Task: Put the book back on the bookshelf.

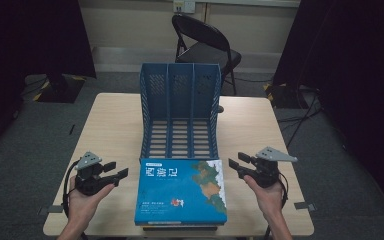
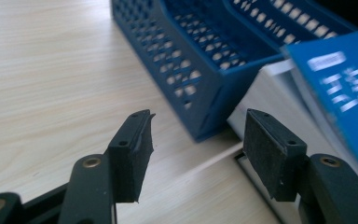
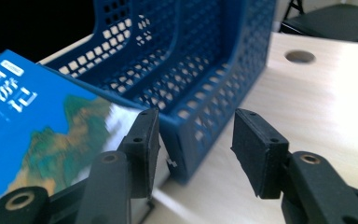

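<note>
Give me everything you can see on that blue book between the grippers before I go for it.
The blue book lies flat, cover up, atop a stack at the table's near edge, just in front of the blue file rack. Its glossy cover carries white characters upper left, a green-and-tan map-like picture on the right and a small red mark low down. It's closed, its white page edges facing the left gripper view. Both grippers flank it, open, touching nothing.
</note>
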Demonstrator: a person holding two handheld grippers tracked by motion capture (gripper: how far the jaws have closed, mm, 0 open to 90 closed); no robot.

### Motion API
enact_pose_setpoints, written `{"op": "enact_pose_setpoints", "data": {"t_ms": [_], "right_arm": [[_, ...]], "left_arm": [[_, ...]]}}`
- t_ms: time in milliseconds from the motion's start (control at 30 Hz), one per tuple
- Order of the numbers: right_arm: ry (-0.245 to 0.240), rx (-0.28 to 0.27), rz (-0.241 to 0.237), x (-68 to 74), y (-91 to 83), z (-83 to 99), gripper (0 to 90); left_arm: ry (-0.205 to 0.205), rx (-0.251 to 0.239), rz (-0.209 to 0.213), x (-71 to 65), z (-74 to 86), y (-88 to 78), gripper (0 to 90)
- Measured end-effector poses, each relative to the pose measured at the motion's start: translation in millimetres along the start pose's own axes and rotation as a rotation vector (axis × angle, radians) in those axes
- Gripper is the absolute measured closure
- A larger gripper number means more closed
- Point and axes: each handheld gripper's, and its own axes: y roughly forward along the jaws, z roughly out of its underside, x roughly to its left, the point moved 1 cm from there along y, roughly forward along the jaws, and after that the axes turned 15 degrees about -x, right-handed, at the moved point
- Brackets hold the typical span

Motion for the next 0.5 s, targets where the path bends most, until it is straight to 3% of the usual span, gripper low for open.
{"op": "enact_pose_setpoints", "data": {"t_ms": [167,300,367,433,500], "right_arm": [[-0.033,-0.009,-0.050,12.1,12.7,-12.2,53.9],[-0.080,0.032,-0.064,22.1,23.3,-8.2,61.3],[-0.064,0.036,-0.077,21.4,27.7,-3.5,63.6],[-0.023,0.043,-0.101,19.9,32.9,2.2,67.3],[-0.017,0.053,-0.107,19.8,35.2,4.8,67.9]], "left_arm": [[0.020,-0.013,0.033,-10.2,-5.7,2.0,41.1],[0.019,-0.024,0.053,-18.9,-5.0,-1.3,43.4],[0.019,-0.023,0.061,-20.2,-4.8,-1.5,44.2],[0.024,-0.030,0.102,-24.2,-5.1,-1.9,43.5],[0.036,-0.029,0.109,-26.0,-5.5,-1.8,43.6]]}}
